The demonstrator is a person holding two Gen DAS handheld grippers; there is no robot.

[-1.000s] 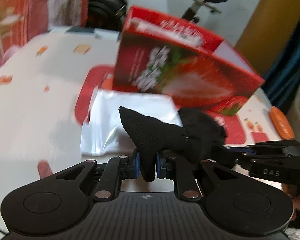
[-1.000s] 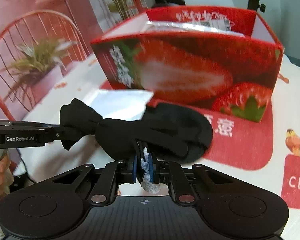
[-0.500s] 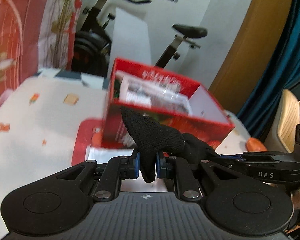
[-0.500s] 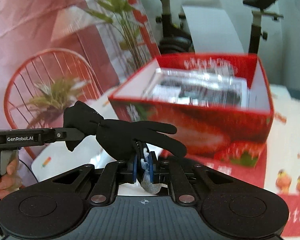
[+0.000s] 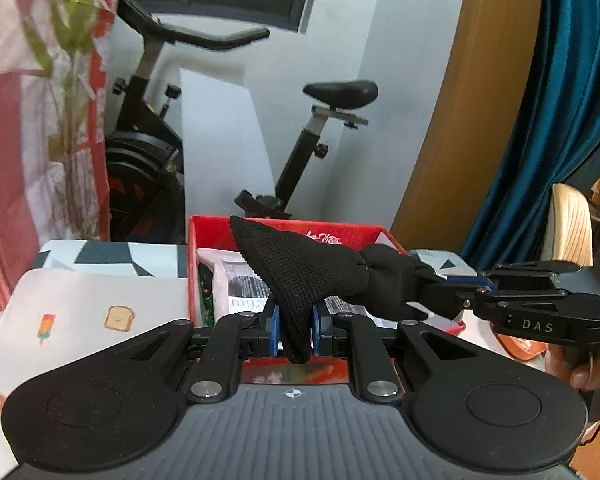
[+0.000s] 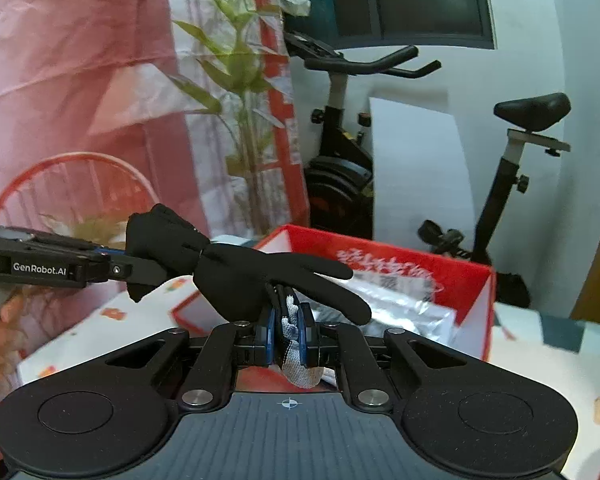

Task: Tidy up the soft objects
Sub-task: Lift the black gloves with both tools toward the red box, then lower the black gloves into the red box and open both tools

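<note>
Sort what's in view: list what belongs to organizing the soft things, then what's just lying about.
Job:
black glove, clamped at either end by left claw and right claw
red strawberry box with packets inside

Lying about:
exercise bike
plant
blue curtain
printed tablecloth

Black knit glove (image 5: 312,276) bunched, stretched in air above open red box (image 6: 452,280).

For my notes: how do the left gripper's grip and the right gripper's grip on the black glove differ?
The left gripper pinches the black glove at its knit cuff end; the right gripper pinches the finger end, with grey-white fabric showing there. Both are shut on it, holding it above the red box.
</note>
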